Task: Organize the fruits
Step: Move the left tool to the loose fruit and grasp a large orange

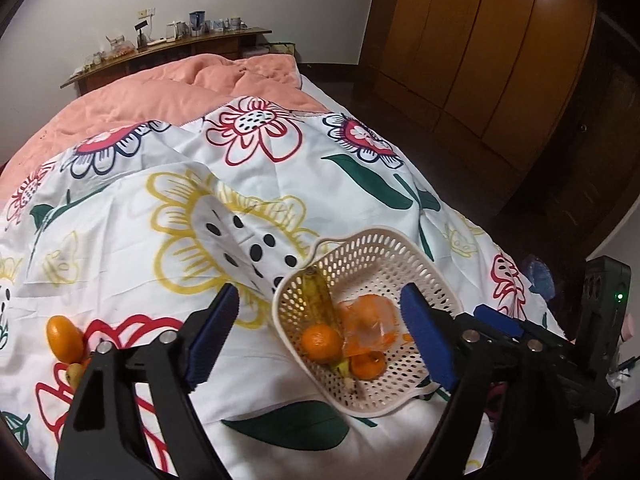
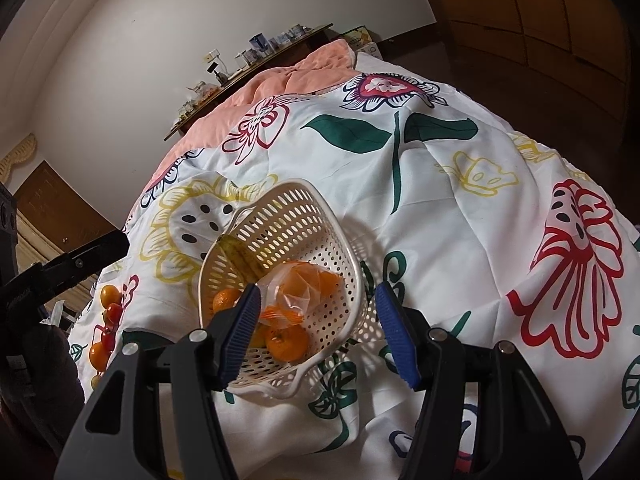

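Note:
A cream perforated basket [image 1: 404, 256] sits on the flowered bedspread and also shows in the right wrist view [image 2: 304, 208]. It holds a banana [image 1: 318, 296], two oranges [image 1: 320, 342], and a clear bag of orange fruit [image 1: 370, 322]. My left gripper [image 1: 320, 332] is open and empty, hovering above the basket's left half. My right gripper [image 2: 316, 334] is open and empty above the basket's near rim. Loose oranges [image 1: 64, 338] and small red fruits [image 2: 114, 314] lie on the bedspread left of the basket.
The bed carries a white flowered bedspread [image 1: 280, 168] with a peach quilt [image 1: 160, 92] beyond it. A cluttered wooden shelf [image 1: 168, 46] stands at the head. A wooden wardrobe [image 1: 480, 40] is on the right, across dark floor.

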